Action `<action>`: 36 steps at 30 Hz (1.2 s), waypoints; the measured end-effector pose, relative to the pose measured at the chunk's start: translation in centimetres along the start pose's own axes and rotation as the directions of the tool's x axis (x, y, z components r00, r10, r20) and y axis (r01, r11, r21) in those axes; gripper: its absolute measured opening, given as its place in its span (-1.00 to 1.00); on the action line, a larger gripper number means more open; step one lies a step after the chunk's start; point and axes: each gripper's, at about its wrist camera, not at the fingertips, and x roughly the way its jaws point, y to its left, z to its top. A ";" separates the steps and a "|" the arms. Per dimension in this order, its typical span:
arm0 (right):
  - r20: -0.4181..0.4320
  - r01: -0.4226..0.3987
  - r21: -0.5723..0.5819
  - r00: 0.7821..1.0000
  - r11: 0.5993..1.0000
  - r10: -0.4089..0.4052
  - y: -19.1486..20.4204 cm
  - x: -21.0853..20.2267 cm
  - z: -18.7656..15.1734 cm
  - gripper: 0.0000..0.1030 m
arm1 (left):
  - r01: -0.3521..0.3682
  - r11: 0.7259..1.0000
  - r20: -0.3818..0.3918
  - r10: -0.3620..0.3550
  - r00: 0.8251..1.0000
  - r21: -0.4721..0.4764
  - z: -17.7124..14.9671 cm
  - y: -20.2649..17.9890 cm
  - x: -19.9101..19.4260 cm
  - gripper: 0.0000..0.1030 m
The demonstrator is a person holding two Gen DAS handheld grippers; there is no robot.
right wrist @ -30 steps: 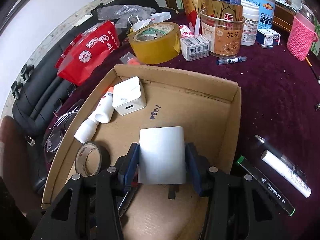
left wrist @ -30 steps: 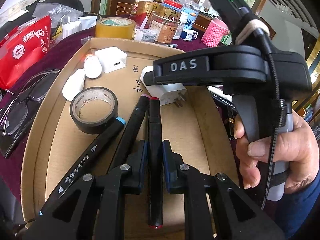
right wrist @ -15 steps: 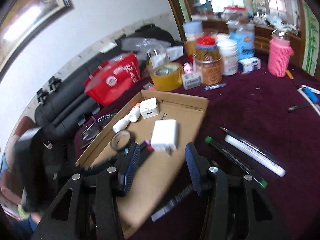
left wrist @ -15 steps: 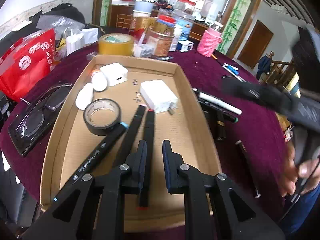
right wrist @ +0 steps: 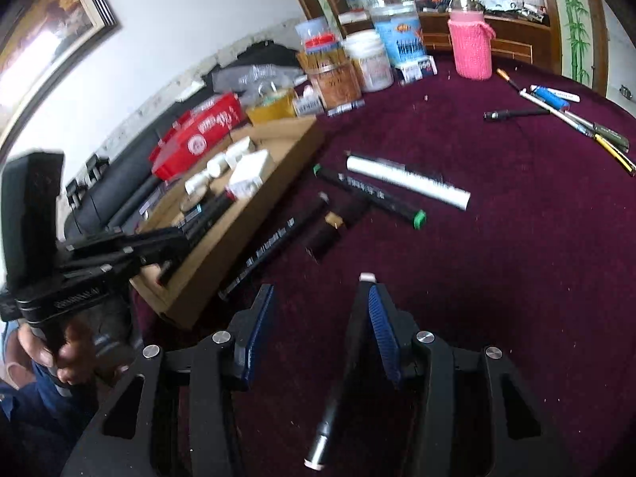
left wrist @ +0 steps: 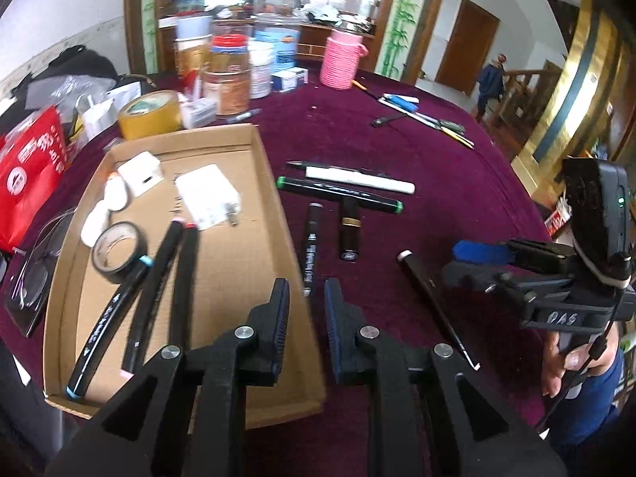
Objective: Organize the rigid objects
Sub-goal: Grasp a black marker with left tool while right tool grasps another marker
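A cardboard tray (left wrist: pixel 238 139) was seen on the maroon table (left wrist: pixel 457 183), and every place here is given relative to it. Inside the tray three black markers (left wrist: pixel 155 278) were laid side by side along its near part, with a roll of black tape (left wrist: pixel 117 250) just beyond them, a white charger (left wrist: pixel 208 194) with its prongs showing farther in, and a small white adapter (left wrist: pixel 141 171) near the far left corner. Outside the tray's right wall, a thin black marker (left wrist: pixel 311 246) was laid nearly parallel to that wall, with a short black tube (left wrist: pixel 349 234) beside it; a green-capped marker (left wrist: pixel 338 194) and a white pen (left wrist: pixel 357 177) were laid crosswise beyond these. Farther right of the tray, a long black marker (right wrist: pixel 346 369) was seen running between the spread fingers of the right gripper (right wrist: pixel 320 334), close along the right finger; whether it was touched could not be told, and nothing was clamped. The left gripper (left wrist: pixel 305 318) was held over the tray's near right wall, its fingers narrowly parted and holding nothing. Behind the tray a roll of yellow tape (left wrist: pixel 149 115), jars (left wrist: pixel 226 79) and a pink knitted holder (left wrist: pixel 342 59) were stood.
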 end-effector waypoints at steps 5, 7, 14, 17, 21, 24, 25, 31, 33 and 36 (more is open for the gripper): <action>-0.089 0.047 -0.002 0.995 0.999 -0.047 -0.3 2.0 -1.3 -0.16 | -0.007 0.999 -0.004 0.007 1.000 0.033 0.4 -1.3 0.4 -0.70; -0.123 0.060 0.002 0.991 0.998 -0.059 -0.6 2.7 -1.8 -0.16 | -0.005 0.999 -0.020 0.005 1.000 0.031 0.8 -1.3 0.8 -0.70; -0.118 0.174 -0.071 0.976 0.982 -0.181 -0.9 3.3 -2.3 -0.75 | 0.046 0.998 -0.133 -0.040 0.990 0.039 3.0 -2.3 3.8 -0.70; -0.071 0.150 0.016 0.986 0.989 -0.149 -2.8 2.3 -1.5 -0.75 | 0.008 0.997 -0.178 0.005 0.984 0.072 3.6 -3.0 5.4 -0.70; -0.032 0.104 0.078 0.994 0.992 -0.101 -4.0 1.2 -1.1 -0.75 | -0.044 0.996 -0.255 0.063 0.965 0.079 4.2 -2.8 7.9 -0.70; -0.025 0.063 0.096 0.998 0.993 -0.061 -4.4 0.9 -1.0 -0.75 | -0.046 0.995 -0.293 0.069 0.953 0.085 4.4 -2.6 9.3 -0.70; -0.019 0.058 0.100 0.998 0.993 -0.057 -4.5 0.7 -1.1 -0.75 | -0.058 0.994 -0.296 0.082 0.952 0.088 4.3 -2.5 9.6 -0.70; -0.008 0.031 0.128 1.000 0.991 -0.030 -4.5 0.7 -1.0 -0.75 | -0.098 0.983 -0.283 0.138 0.949 0.152 4.2 -3.6 10.2 -0.70; -0.008 0.026 0.136 1.000 0.990 -0.025 -4.7 0.8 -0.9 -0.75 | -0.121 0.977 -0.275 0.166 0.947 0.174 4.3 -3.6 10.5 -0.70; -0.009 0.011 0.151 1.000 0.989 -0.009 -4.9 1.0 -1.0 -0.75 | -0.141 0.972 -0.290 0.192 0.938 0.187 4.8 -3.5 11.2 -0.70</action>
